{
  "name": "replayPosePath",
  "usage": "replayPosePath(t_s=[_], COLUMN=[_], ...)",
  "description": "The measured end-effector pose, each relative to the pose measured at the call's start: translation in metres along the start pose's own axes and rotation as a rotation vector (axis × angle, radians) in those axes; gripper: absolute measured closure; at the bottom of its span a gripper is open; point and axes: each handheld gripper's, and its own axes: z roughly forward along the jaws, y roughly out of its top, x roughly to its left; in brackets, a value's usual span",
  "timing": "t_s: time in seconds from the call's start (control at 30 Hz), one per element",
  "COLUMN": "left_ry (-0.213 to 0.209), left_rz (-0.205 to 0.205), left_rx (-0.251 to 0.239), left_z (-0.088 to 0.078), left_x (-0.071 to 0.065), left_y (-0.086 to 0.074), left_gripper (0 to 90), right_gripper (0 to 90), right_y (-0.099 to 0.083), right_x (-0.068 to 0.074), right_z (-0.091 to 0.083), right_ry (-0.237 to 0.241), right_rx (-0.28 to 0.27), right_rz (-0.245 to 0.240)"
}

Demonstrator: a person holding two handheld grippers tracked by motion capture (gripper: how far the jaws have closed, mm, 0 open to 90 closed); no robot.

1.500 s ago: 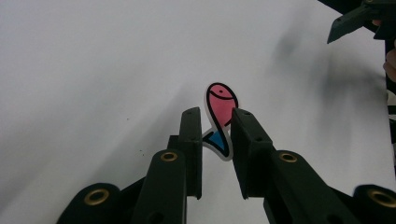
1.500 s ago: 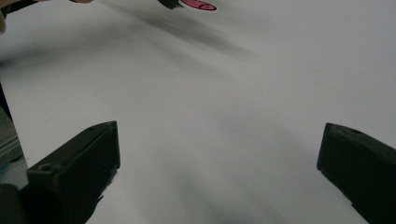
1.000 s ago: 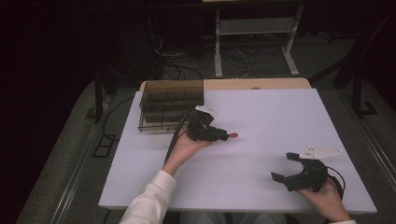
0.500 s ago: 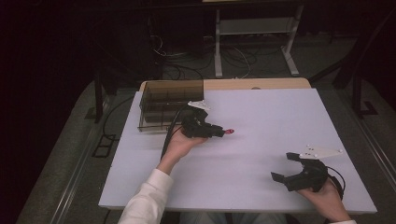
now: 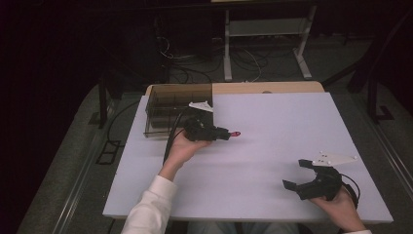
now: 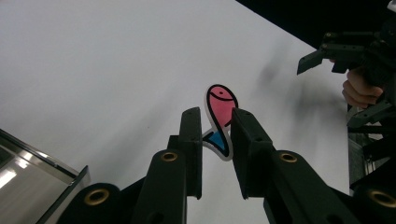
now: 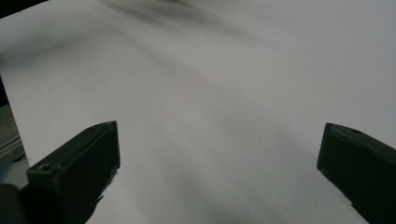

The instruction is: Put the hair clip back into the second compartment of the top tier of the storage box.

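Over the white table (image 5: 272, 126), the left claw (image 6: 217, 135) pinches a pink fish cutout (image 6: 220, 116); the right claw (image 7: 219, 154) gapes empty.

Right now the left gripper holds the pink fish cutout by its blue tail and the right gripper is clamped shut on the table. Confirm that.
Not quite. The left gripper does hold the pink fish cutout by its blue tail, but the right gripper is not clamped shut: its jaws stand wide apart over the bare white table with nothing between them, as the right gripper view shows.

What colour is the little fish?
The flat fish-shaped cutout is pink with a blue tail and black outline, clearest in the left gripper view.
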Motion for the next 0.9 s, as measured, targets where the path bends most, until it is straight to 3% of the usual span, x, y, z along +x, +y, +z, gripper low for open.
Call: replayPosePath(t_s=[0.23, 0.9], left_ry=[0.001, 0.028], left_rz=[0.002, -0.037], left_rx=[-0.001, -0.073], left_z=[-0.007, -0.04], left_x=[0.001, 0.008], left_y=[0.003, 0.008], left_gripper=[73.8, 73.8], right_gripper=[0.0, 0.0], right_y=[0.0, -0.001], right_x=[0.0, -0.003], right_z=[-0.001, -0.006], right_ry=[-0.001, -0.011], right_rx=[-0.003, -0.025], right_rz=[0.002, 0.023])
